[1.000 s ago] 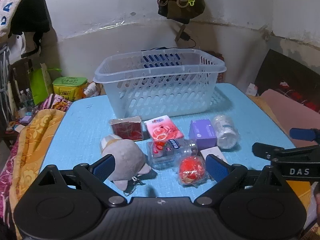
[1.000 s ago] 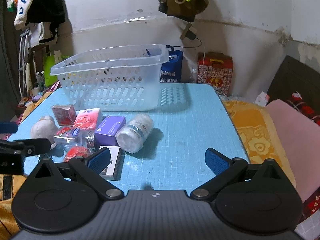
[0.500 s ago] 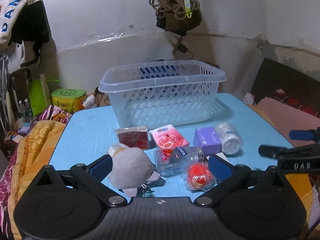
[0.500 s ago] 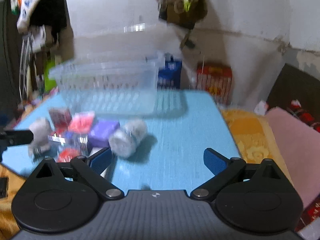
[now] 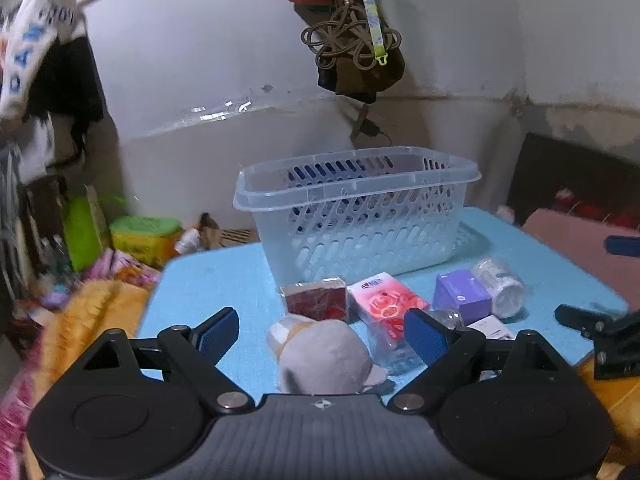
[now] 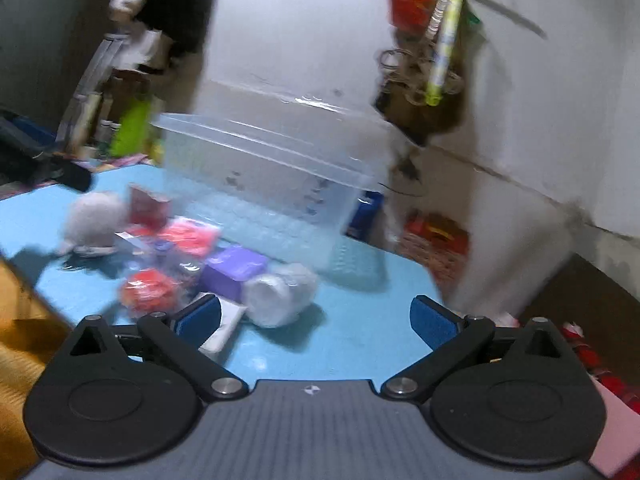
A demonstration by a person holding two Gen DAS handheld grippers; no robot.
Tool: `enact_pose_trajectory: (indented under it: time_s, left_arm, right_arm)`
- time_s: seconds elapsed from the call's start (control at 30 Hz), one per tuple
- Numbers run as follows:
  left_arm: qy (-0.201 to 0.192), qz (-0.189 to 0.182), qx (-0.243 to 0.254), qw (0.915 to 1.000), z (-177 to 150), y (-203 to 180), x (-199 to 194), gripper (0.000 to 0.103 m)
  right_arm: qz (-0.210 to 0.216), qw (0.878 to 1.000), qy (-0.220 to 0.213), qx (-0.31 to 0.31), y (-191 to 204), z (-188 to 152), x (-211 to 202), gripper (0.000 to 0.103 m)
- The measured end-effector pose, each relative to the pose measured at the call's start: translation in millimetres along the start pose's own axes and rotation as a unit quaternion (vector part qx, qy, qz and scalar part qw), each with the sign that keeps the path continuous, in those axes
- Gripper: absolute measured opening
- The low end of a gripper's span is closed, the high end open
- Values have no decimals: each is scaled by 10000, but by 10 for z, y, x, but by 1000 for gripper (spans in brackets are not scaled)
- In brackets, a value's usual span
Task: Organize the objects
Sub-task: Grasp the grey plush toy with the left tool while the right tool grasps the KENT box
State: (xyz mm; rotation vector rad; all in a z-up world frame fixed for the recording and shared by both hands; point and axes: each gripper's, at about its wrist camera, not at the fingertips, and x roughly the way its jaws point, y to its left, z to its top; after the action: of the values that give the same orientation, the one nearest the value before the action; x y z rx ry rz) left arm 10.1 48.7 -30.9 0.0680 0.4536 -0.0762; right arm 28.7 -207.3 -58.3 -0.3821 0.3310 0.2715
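A clear plastic basket (image 5: 360, 208) stands at the back of the blue table (image 5: 224, 280); it also shows in the right wrist view (image 6: 264, 184). In front of it lie a grey plush toy (image 5: 324, 356), a dark red box (image 5: 316, 300), a pink tissue pack (image 5: 384, 300), a purple box (image 5: 462, 296), a white jar on its side (image 5: 500, 286) and a clear bottle (image 5: 390, 350). My left gripper (image 5: 322, 334) is open, with the plush between its fingers. My right gripper (image 6: 316, 320) is open and empty, near the white jar (image 6: 280, 294), the purple box (image 6: 234, 268) and a red ball (image 6: 148, 290).
A bag with cords (image 5: 356, 60) hangs on the white wall. Yellow fabric (image 5: 96, 312) lies left of the table and a pink cushion (image 5: 584, 236) right of it. A green tin (image 5: 144, 236) stands behind the table's left corner. The right wrist view is motion-blurred.
Both grippers have tilted upward and swung; the left one has come closer to the plush, which now sits between its fingers. The right view has turned left and blurred. No object has moved.
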Motion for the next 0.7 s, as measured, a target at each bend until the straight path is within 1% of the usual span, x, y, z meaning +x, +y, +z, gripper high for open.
enact_pose_trajectory:
  time_s: [0.07,0.1,0.17,0.23,0.27,0.33,0.4,0.43,0.5,0.6,0.7]
  left_arm:
    - [120,-157,-214,9996,-32,96,25,93]
    - [210,-188,-224,9994,-43,134,59,93]
    - [329,-171,-159,9992,-78,211,143,93]
    - [410,-168,-246,9987,-101,302,235,93]
    - [441,-200,-290,9984,-109,346,276,93]
    - [431,-242,-339,9982,-145,405,331,93]
    - [441,-323,-331,9980,-164,419,380,93]
    - [428,-394,-329,9978,-161,423,393,93]
    - [380,-460,-316,9977,-162,411,399,93]
    - [301,-573,-209,9977,-173,364,390,93]
    - [325,-490,-157,9981,-185,327,435,93]
  right_arm:
    - [-31,9988,309,-370,84,-25,83,99]
    - [-13,9983,381,-434,99,-32,107,99]
    - [91,9991,356,-232,45,-6,108,102]
    - [349,9989,253,190,-53,24,111,103]
    - [442,9981,304,288,-53,0,149,103]
    - [405,9976,547,137,66,-28,245,103]
    - [311,9976,614,2,203,-58,281,101]
    - [363,9972,652,-14,238,-56,298,101]
    - [509,9963,690,7,275,-31,313,101]
    - [529,9960,717,-1,348,-20,343,101]
    - [562,9945,852,222,357,-26,443,100]
